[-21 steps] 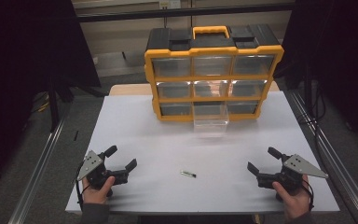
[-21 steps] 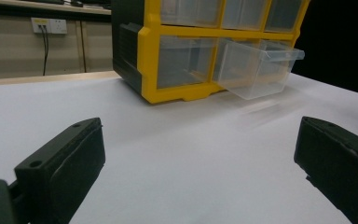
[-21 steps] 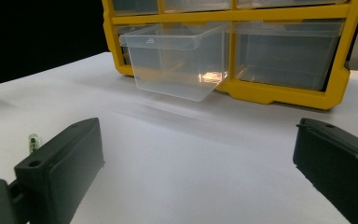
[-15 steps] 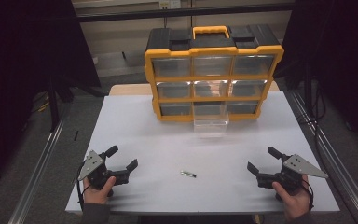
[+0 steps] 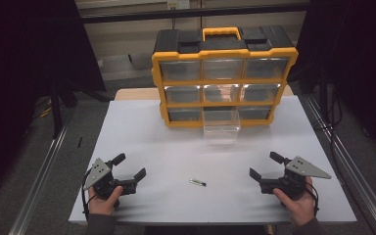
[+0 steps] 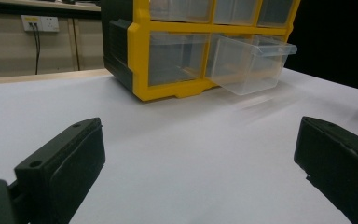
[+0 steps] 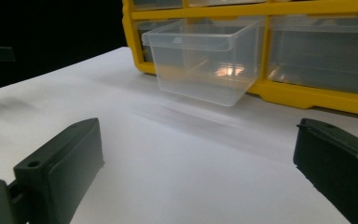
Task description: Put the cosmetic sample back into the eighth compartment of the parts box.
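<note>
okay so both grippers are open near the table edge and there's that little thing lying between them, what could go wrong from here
The small dark item lies flat on the white table, so the jaws of the left gripper or right gripper may skid it away rather than pinch it. The clear drawer sticks out of the yellow organizer; a forward reach might knock it.

Drawer cabinet [image 5: 223, 78] sits at the back of the desk [image 5: 147, 132], its bottom middle drawer [image 5: 221, 128] pulled out. A little pin [image 5: 197, 183] lies up front, between the left tool [image 5: 129, 169] and right tool [image 5: 266, 166].
</note>
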`<state>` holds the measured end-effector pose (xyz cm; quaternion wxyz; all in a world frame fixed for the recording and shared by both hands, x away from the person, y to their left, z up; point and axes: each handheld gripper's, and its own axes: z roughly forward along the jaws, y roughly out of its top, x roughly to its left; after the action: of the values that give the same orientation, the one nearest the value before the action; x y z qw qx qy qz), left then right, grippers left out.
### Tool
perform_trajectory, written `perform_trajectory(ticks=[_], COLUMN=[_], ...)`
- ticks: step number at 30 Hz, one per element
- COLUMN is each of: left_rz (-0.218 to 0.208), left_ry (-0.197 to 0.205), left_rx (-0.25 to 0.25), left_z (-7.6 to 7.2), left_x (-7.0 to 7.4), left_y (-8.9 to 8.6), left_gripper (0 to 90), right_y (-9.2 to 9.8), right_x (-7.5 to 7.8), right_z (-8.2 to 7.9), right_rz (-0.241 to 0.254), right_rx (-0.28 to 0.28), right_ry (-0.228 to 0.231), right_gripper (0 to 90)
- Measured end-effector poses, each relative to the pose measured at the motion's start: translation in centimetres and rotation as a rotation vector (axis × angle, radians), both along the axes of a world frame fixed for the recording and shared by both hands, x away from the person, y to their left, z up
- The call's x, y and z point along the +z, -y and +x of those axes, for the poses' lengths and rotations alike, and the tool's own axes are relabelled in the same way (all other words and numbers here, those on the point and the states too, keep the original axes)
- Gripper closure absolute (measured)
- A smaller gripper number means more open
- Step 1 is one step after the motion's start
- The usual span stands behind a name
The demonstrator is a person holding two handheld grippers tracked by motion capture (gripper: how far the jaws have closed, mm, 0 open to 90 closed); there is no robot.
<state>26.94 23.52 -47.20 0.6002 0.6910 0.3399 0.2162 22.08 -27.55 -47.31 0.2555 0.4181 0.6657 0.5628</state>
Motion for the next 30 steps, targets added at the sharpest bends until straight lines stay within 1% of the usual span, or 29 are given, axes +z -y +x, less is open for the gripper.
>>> perform_trajectory(ticks=[1,2,4,5,6,7,8,12,13,14,17,19,20,22,24,26,27,29,30], left_rz=[0.000,0.001,0.000,0.001,0.001,0.001,0.003,0.007,0.007,0.011,0.012,0.013,0.009,0.011,0.012,0.010,0.016,0.017,0.018], left_ry=[0.000,0.000,0.001,0.001,0.000,0.000,0.000,-0.001,-0.001,-0.002,-0.003,-0.002,-0.003,-0.003,-0.003,-0.003,-0.001,0.000,-0.003], left_rx=[0.000,-0.001,-0.003,-0.002,-0.003,-0.003,-0.002,-0.005,-0.005,-0.009,-0.009,-0.006,-0.014,-0.015,-0.016,-0.015,-0.017,-0.017,-0.005], left_z=[0.0,0.0,0.0,0.0,0.0,0.0,0.0,0.0,0.0,0.0,0.0,0.0,0.0,0.0,0.0,0.0,0.1,0.1,0.1], left_x=[0.0,0.0,0.0,0.0,0.0,0.0,0.0,0.0,0.0,0.0,0.0,0.0,0.0,0.0,0.0,0.0,0.0,0.0,0.0], left_y=[0.0,0.0,0.1,0.0,0.0,0.0,0.0,0.1,0.1,0.1,0.1,0.1,0.1,0.1,0.1,0.1,0.1,0.1,0.1], left_gripper=[1.8,1.8,1.8,1.8,1.8,1.8,1.7,1.8,1.8,1.8,1.8,1.8,1.8,1.8,1.8,1.8,1.8,1.8,1.8], right_y=[0.0,-0.4,-0.8,-1.0,-1.0,-1.0,-1.3,-1.8,-1.9,-2.2,-2.5,-3.2,-3.4,-3.6,-4.2,-4.5,-4.8,-5.2,-5.3], right_x=[0.0,0.1,0.1,0.1,0.1,0.1,0.1,0.2,0.2,0.2,0.2,0.3,0.3,0.3,0.3,0.3,0.4,0.3,0.3], right_z=[0.0,0.2,0.5,0.5,0.6,0.6,0.7,1.0,1.0,1.1,1.3,1.5,1.5,1.6,1.8,1.9,2.0,2.1,2.2], right_rz=[0.000,-0.006,-0.013,-0.005,-0.019,-0.019,-0.026,-0.016,-0.017,-0.006,-0.016,-0.022,-0.022,-0.025,-0.029,-0.029,-0.034,-0.037,-0.041], right_rx=[0.000,0.017,0.027,0.026,0.036,0.036,0.039,0.053,0.060,0.063,0.075,0.092,0.094,0.100,0.118,0.120,0.126,0.130,0.138], right_ry=[0.000,-0.011,-0.016,-0.018,-0.021,-0.021,-0.031,-0.043,-0.045,-0.048,-0.047,-0.049,-0.050,-0.051,-0.055,-0.055,-0.063,-0.067,-0.070], right_gripper=[0.7,1.1,1.3,1.3,1.3,1.3,1.3,1.3,1.3,1.3,1.4,1.8,1.9,2.0,2.3,2.6,2.7,2.8,2.8])
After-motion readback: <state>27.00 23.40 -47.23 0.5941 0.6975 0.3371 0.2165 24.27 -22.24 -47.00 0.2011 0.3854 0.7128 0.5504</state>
